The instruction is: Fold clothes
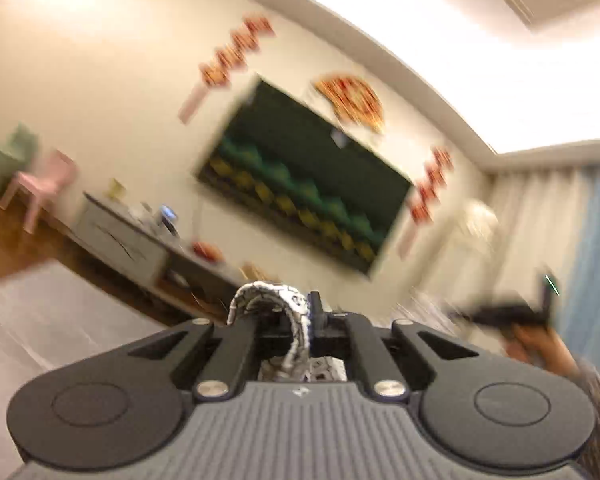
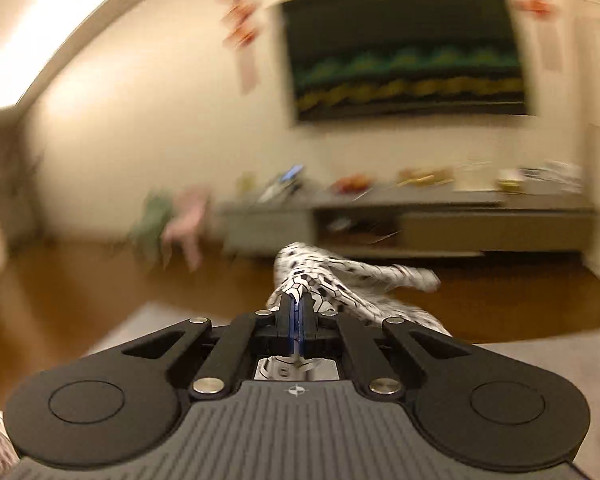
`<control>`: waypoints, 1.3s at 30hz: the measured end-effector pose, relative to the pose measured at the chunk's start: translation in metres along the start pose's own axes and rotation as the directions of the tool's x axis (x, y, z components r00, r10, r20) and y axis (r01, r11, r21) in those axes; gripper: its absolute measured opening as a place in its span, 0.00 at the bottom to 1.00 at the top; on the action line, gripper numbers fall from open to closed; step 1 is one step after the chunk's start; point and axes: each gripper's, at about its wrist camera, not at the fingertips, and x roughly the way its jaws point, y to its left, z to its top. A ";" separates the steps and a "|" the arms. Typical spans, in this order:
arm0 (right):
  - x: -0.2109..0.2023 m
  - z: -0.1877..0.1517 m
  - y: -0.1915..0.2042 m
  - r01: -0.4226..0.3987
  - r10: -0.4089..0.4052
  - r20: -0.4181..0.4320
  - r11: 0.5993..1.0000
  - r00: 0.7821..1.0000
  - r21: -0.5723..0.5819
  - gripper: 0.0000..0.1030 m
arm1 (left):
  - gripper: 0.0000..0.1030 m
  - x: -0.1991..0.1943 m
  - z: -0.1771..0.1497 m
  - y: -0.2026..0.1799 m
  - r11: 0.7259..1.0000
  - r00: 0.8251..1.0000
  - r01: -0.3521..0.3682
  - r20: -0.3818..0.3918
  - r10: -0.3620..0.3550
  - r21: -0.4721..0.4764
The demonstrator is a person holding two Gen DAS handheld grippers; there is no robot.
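- Living room, blurred: dark wall screen (image 2: 408, 48), low media cabinet (image 2: 412, 220), wood floor, pale grey worktop (image 1: 48, 320) low in both views.
- Black-and-white patterned garment (image 2: 320, 276) is held up in the air, off the worktop.
- Right tool (image 2: 296, 312): pressed together, pinching the garment's edge.
- Left tool (image 1: 296, 320): a fold of the same cloth loops over its tip; whether it is clamped cannot be told.
- Judgement: light, limp fabric that will sag; best gripped at hems or corners and kept taut.
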 end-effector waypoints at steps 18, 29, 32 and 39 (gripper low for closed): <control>0.085 -0.212 -0.185 0.362 -0.329 -0.320 0.931 0.888 0.048 0.47 | 0.07 0.211 -0.045 0.154 0.874 0.762 -0.470 -0.441 0.474 0.128; 0.122 -0.242 -0.151 0.204 -0.305 -0.223 0.900 0.926 -0.384 0.76 | 0.61 0.152 -0.030 0.077 0.810 0.761 -0.402 -0.335 0.555 0.428; 0.126 -0.239 -0.155 0.178 -0.311 -0.243 0.876 0.919 -0.448 0.72 | 0.53 0.158 -0.048 0.079 0.779 0.720 -0.443 -0.342 0.604 0.443; 0.137 -0.162 -0.159 0.172 -0.289 -0.231 0.889 0.929 -0.424 0.00 | 0.18 0.204 -0.012 0.134 0.771 0.733 -0.560 -0.250 0.632 0.305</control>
